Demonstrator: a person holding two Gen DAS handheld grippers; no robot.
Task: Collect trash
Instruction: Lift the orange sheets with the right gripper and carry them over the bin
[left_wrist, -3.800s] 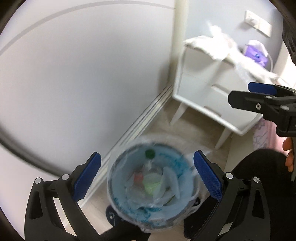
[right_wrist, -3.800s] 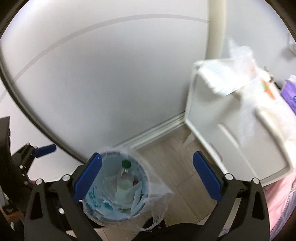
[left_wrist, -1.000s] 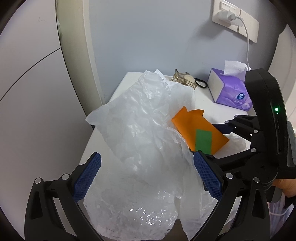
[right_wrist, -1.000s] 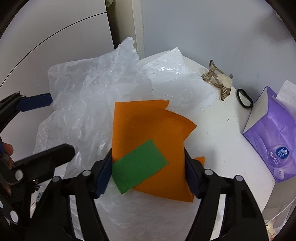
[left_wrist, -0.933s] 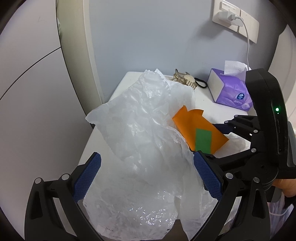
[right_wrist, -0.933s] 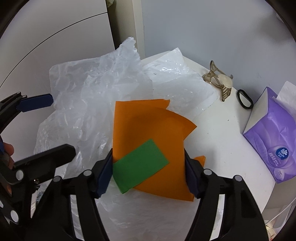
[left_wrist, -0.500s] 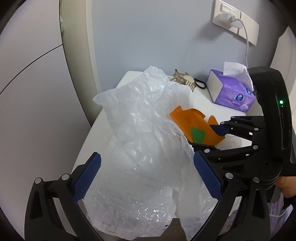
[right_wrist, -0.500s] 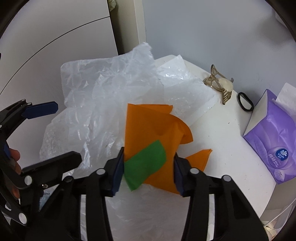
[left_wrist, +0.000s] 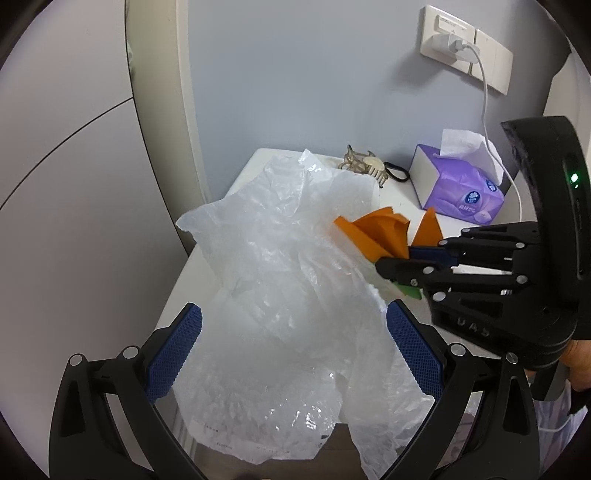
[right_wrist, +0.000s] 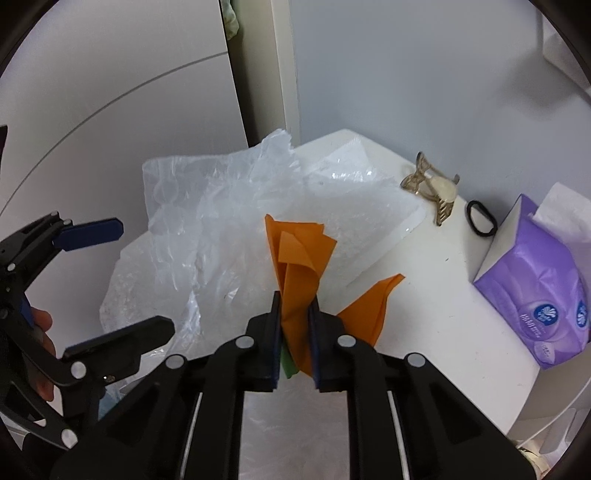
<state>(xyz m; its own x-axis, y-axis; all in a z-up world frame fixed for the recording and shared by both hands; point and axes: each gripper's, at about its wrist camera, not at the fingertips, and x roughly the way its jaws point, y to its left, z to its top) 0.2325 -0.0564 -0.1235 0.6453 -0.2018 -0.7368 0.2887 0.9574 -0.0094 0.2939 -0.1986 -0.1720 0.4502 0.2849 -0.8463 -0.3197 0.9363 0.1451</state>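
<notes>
Crumpled orange paper (right_wrist: 297, 273) with a green slip (right_wrist: 287, 363) under it sits pinched between the pads of my right gripper (right_wrist: 294, 314), whose jaws are closing on it. The same paper (left_wrist: 373, 230) shows in the left wrist view, bunched at the tips of the right gripper (left_wrist: 400, 260). A large clear plastic sheet (left_wrist: 280, 280) lies rumpled over the white cabinet top (right_wrist: 436, 306), under the paper. My left gripper (left_wrist: 295, 349) is open, its blue pads (left_wrist: 173, 345) spread on either side of the plastic, touching nothing.
A purple tissue box (right_wrist: 535, 284), a gold hair claw (right_wrist: 432, 188) and a black hair tie (right_wrist: 480, 218) rest at the back of the cabinet. A charger cable (left_wrist: 487, 122) hangs from the wall socket (left_wrist: 465, 51). A pale door panel stands left.
The right gripper's jaws have closed from wide apart onto the orange paper, folding it into a bunch and lifting it slightly. The left gripper has stayed put and open.
</notes>
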